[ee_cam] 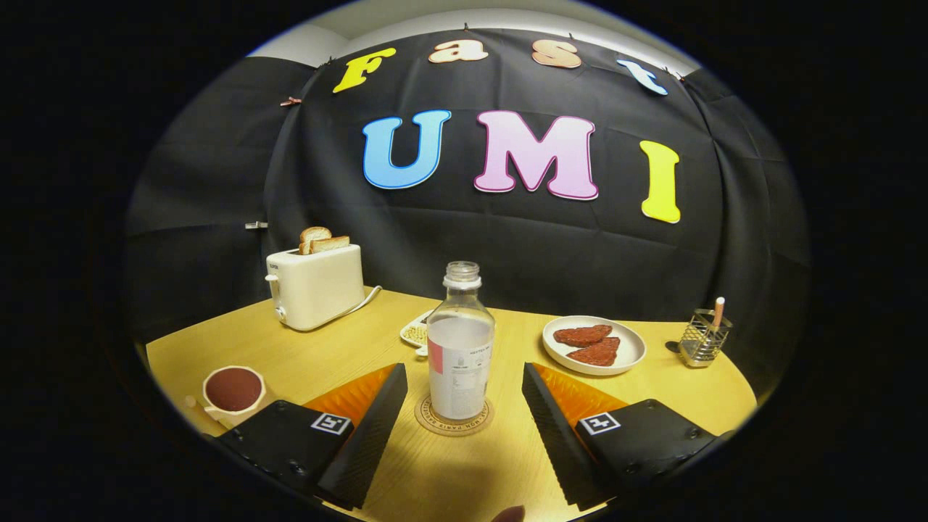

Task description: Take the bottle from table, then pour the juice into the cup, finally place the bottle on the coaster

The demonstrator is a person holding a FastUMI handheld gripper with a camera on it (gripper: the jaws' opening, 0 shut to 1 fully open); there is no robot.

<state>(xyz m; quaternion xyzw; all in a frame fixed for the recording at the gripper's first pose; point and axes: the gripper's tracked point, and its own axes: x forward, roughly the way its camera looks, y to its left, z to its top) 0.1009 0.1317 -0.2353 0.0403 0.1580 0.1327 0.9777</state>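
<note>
A clear bottle (460,341) with a white label and a clear cap stands upright on a round cork coaster (454,422), on the yellow table (449,471). My gripper (464,384) is open, one finger on each side of the bottle, with a gap between each finger and the bottle. A white cup (233,392) holding dark red juice stands to the left, beside the left finger.
A cream toaster (315,284) with two bread slices stands at the back left. A white plate (594,344) with two red-brown pieces sits to the right, a wire holder (705,337) beyond it. A small white dish (415,332) lies behind the bottle.
</note>
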